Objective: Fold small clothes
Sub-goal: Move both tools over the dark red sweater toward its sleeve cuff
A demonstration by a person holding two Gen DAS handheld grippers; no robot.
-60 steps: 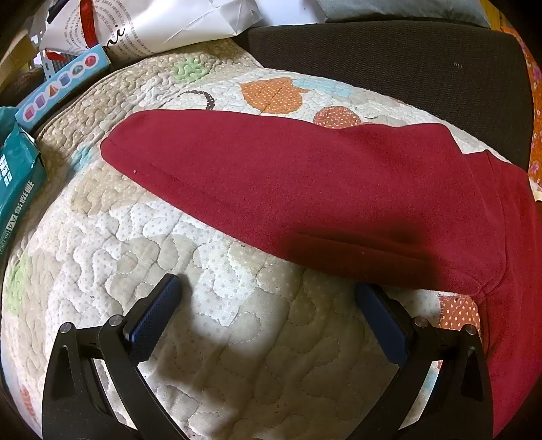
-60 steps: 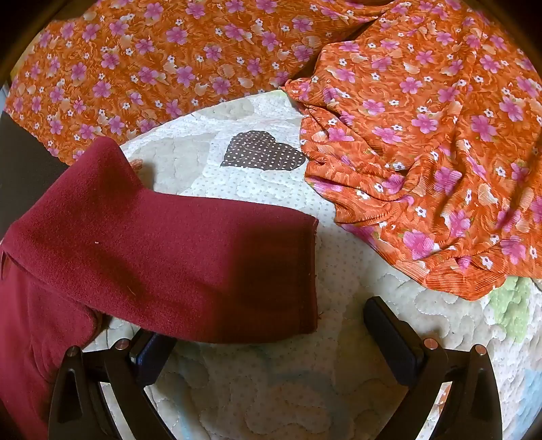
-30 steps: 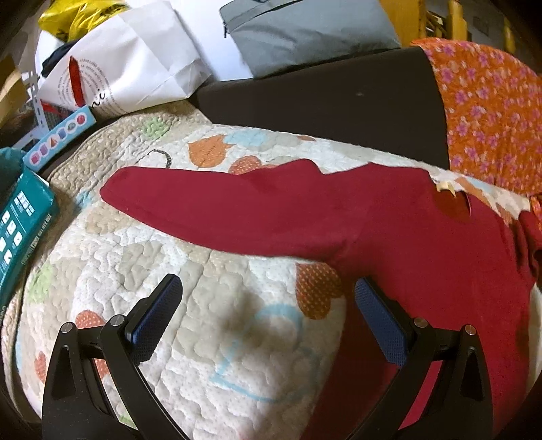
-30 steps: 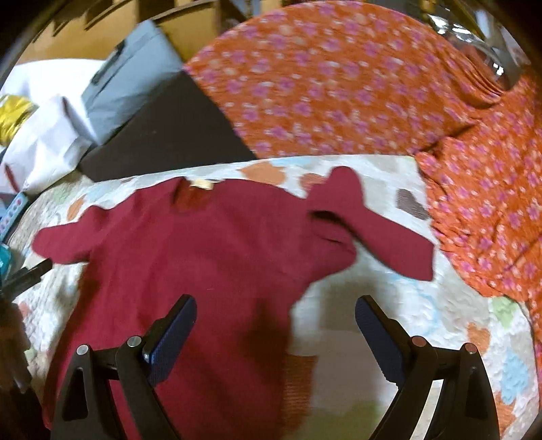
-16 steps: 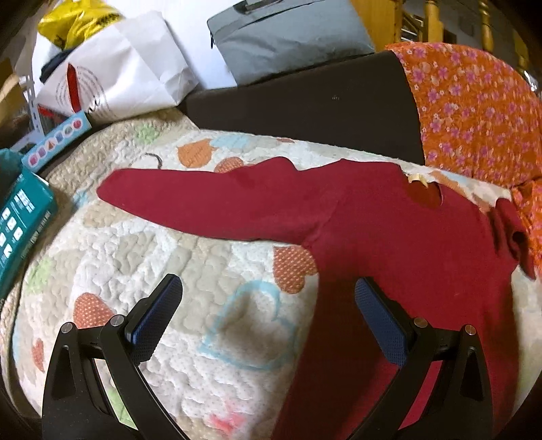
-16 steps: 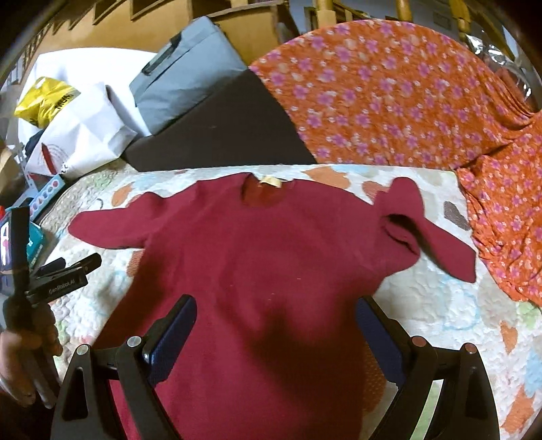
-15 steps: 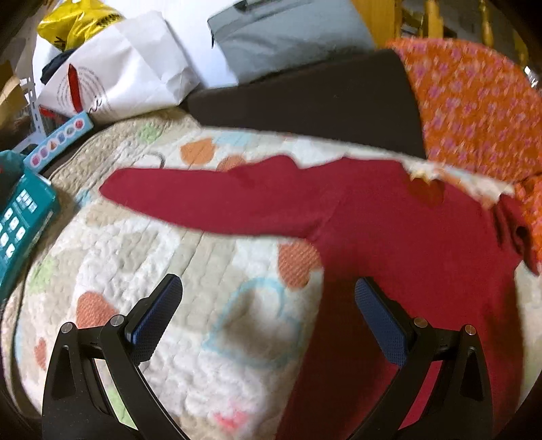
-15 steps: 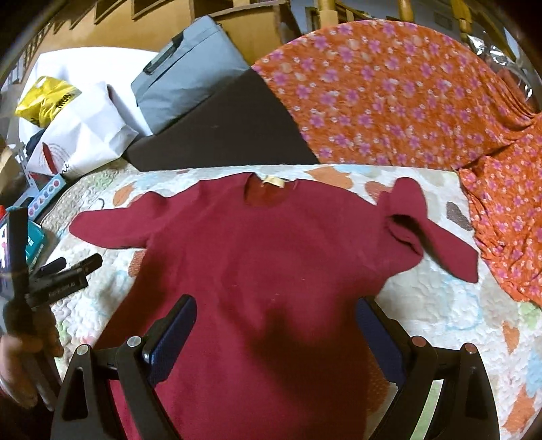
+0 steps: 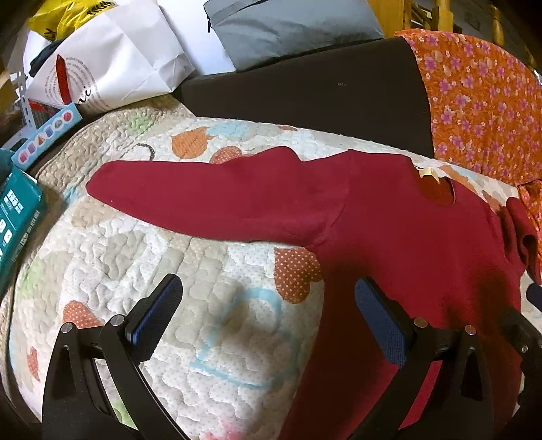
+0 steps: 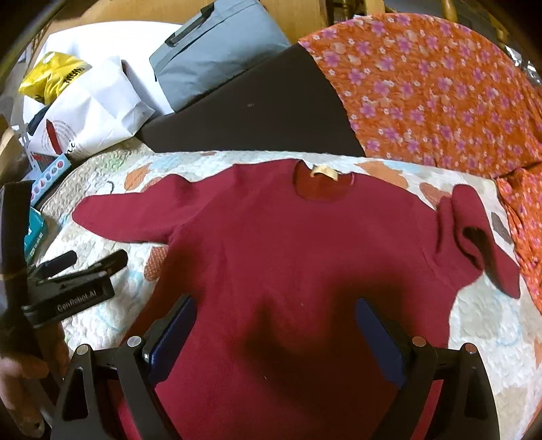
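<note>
Dark red sweater [image 10: 305, 257] flat on quilt [image 9: 203, 304], neck label up; one sleeve straight, other crumpled. Left gripper [image 9: 267, 314], right gripper [image 10: 274, 335]: fingers wide, holding nothing.

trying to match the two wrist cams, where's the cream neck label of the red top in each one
Left wrist: cream neck label sits upper right, at the collar of the red top.
Right wrist: label sits upper centre, at the collar.
Shared landmark: the grey bag behind the dark cushion.
</note>
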